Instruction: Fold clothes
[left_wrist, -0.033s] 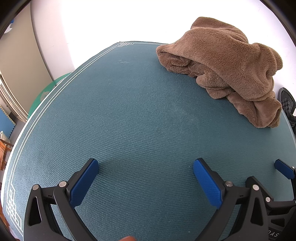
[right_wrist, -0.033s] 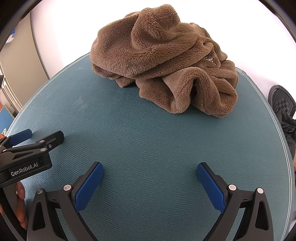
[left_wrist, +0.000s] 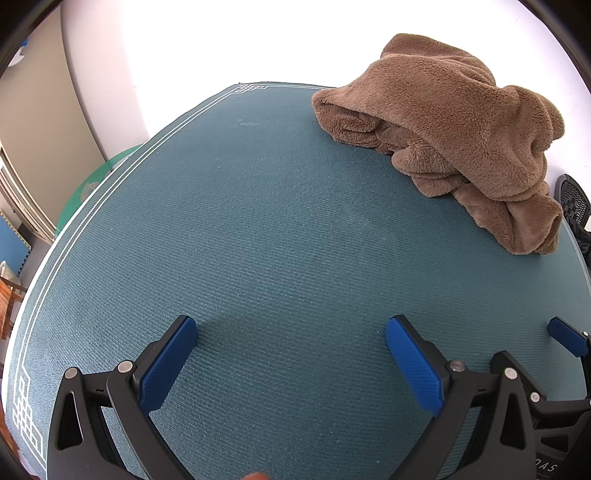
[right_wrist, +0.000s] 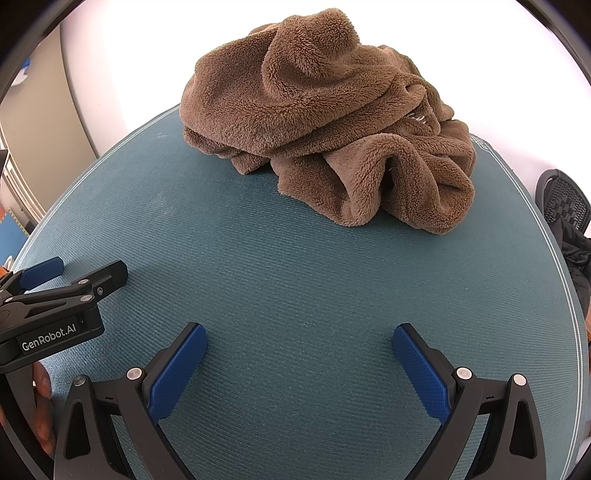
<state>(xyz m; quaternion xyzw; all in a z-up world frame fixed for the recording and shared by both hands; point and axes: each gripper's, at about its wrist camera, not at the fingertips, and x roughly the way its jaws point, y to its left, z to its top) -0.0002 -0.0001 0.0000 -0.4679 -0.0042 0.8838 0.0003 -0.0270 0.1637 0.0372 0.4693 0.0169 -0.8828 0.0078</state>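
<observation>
A brown fleece garment (right_wrist: 332, 129) lies crumpled in a heap at the far side of the teal mat (right_wrist: 295, 288). It also shows in the left wrist view (left_wrist: 454, 136), at the far right. My right gripper (right_wrist: 299, 332) is open and empty above the mat, well short of the heap. My left gripper (left_wrist: 291, 325) is open and empty above bare mat, left of the garment. The left gripper also shows at the left edge of the right wrist view (right_wrist: 74, 273). A blue pad of the right gripper's finger (left_wrist: 565, 334) shows at the right edge of the left wrist view.
The teal mat has a white line border with knot patterns at its corners (left_wrist: 251, 88). A black mesh chair (right_wrist: 565, 199) with dark clothing stands off the right edge. A green round surface (left_wrist: 92, 177) and beige panelling lie off the left edge.
</observation>
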